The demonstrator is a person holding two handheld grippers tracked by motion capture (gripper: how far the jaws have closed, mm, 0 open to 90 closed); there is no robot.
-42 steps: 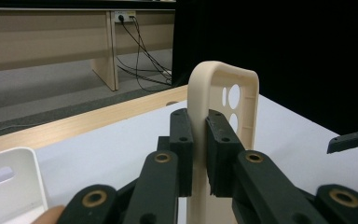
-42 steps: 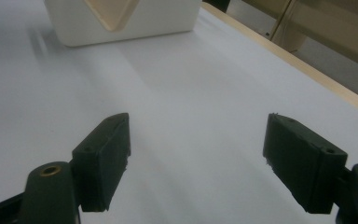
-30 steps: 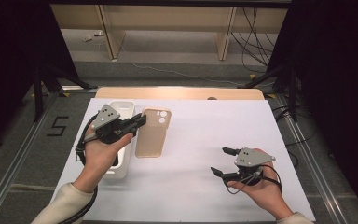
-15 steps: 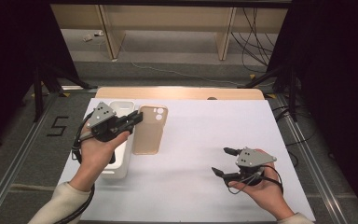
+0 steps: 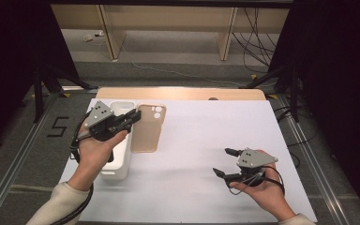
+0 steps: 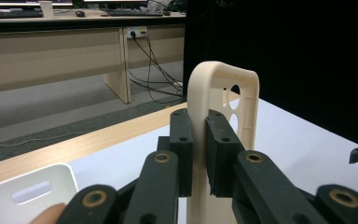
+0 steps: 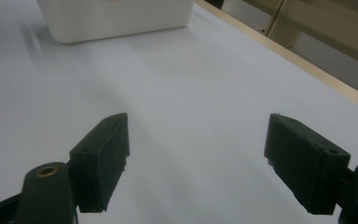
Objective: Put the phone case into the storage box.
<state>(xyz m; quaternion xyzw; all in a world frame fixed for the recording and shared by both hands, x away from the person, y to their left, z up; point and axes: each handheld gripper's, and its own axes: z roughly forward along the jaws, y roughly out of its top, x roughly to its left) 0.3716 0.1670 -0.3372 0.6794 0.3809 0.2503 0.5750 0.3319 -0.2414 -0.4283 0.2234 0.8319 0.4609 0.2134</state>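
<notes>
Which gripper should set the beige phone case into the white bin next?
Left, probably. The left gripper is already shut on the edge of the phone case, right beside the white bin. The right gripper is open, holds nothing, and sits across the table.

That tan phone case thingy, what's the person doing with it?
A person holds a gripper in each hand at a white table. The left gripper is pinching one side wall of the tan phone case, close by a white bin. The right gripper is open and holds nothing, off to the other side over the table.
</notes>
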